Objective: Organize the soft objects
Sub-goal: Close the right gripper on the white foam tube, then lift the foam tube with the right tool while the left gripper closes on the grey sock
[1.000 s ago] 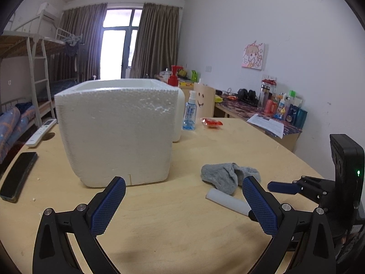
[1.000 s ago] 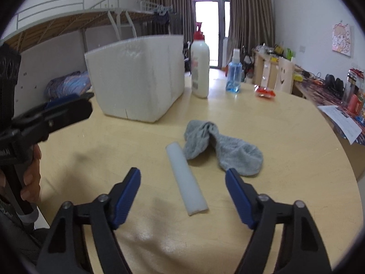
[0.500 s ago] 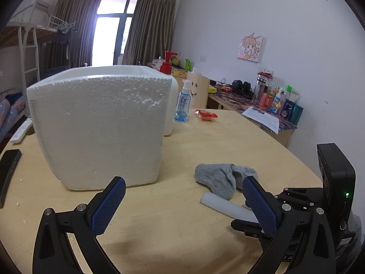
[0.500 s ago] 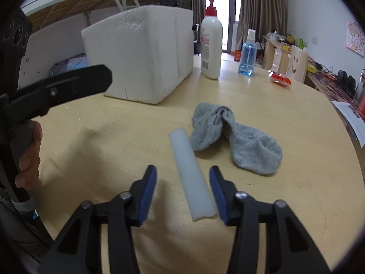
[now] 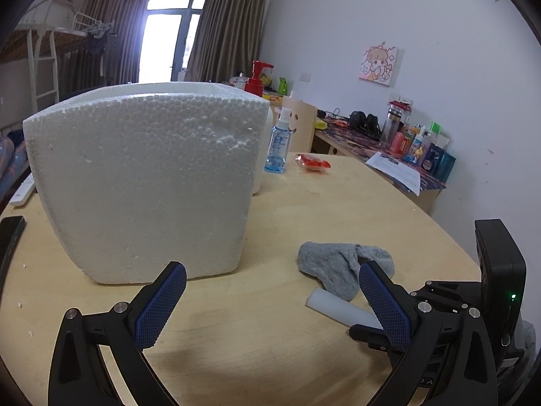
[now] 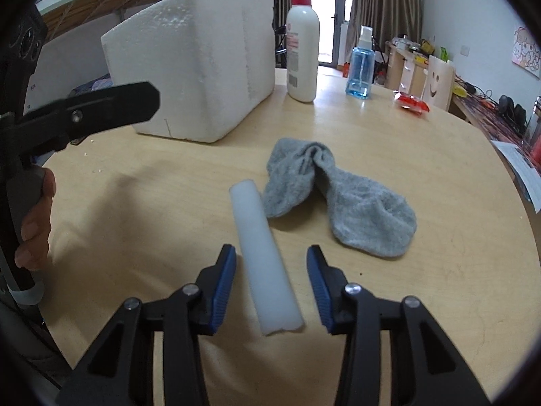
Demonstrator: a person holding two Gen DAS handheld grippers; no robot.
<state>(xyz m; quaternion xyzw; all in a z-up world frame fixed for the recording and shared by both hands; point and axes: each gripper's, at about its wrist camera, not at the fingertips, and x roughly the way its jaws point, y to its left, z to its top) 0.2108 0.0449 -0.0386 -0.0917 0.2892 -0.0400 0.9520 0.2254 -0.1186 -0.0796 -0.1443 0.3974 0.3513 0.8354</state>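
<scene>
R gripper point(image 6: 271, 286): blue cross-hatched pads on black linkage arms, jaws part-open and straddling the near end of the white foam stick point(image 6: 264, 264); small gap each side, pads not pressing, nothing gripped; tilted steeply down at the table point(image 6: 389, 142).

Stick: matte white, long, flat-rounded profile, lying on the table pointing away from the R cam; far end just beside the grey sock point(image 6: 338, 199), can't tell if touching. Sock: knit, fuzzy, crumpled, folded over at the cuff end, flat on the table.

L gripper point(image 5: 272, 304): same blue textured pads, jaws wide open, empty; hovers low over the table, aimed at the styrofoam box point(image 5: 148, 182). Box: white beaded foam, blocky w/ rounded edges, dented patch near its upper right corner; sits well apart from the sock and stick.

Table: pale wood, round edge, smooth.

View diffs: R cam shows the person's fingers point(image 6: 35, 223) wrapped on the L gripper handle, plus the white lotion bottle point(image 6: 302, 50) w/ red pump in full; L cam hides most of that bottle behind the box. L cam shows the R gripper body w/ green LED point(image 5: 513, 296) and a dark phone point(image 5: 10, 237) at the table's left edge. Both show the blue spray bottle point(image 5: 279, 145) and red packet point(image 5: 312, 162).
</scene>
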